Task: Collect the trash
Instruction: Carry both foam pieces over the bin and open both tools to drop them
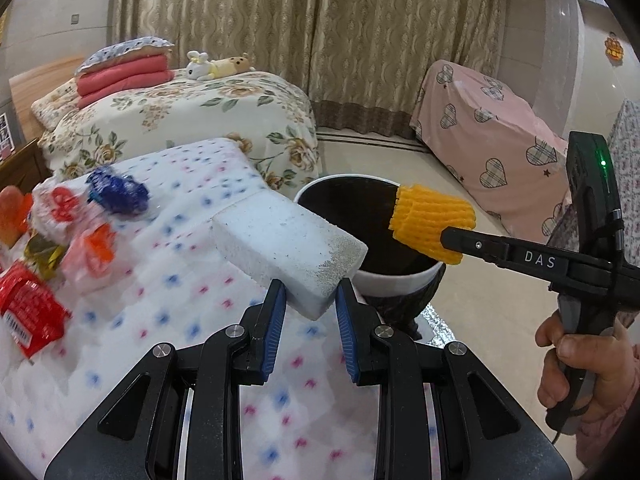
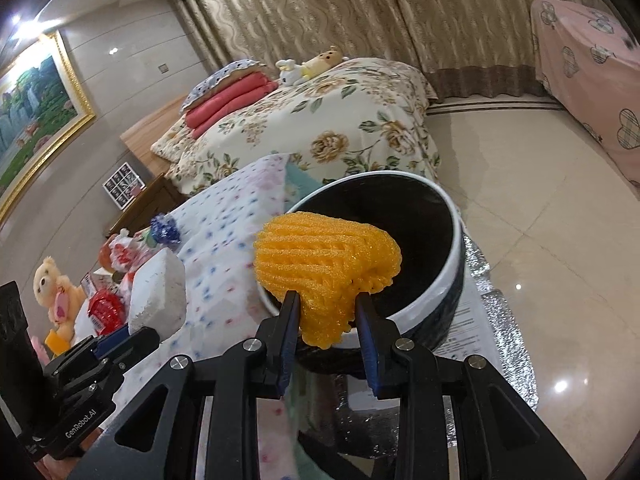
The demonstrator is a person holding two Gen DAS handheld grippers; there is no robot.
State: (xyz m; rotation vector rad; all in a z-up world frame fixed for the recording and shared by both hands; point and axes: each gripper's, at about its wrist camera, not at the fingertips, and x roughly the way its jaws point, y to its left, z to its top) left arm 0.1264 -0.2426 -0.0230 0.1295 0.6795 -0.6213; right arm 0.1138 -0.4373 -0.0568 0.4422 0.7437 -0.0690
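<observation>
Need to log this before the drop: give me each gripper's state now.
Left gripper: closed on the white foam block.
Right gripper: closed on the yellow foam net, over the trash bin.

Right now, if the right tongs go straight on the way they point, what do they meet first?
Probably the trash bin: the right tongs, shut on the yellow foam net, point into its dark opening. The net would enter first, though depth is unclear.

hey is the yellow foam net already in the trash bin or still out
Still out. The yellow foam net is clamped in the right gripper, held over the trash bin's rim.
</observation>
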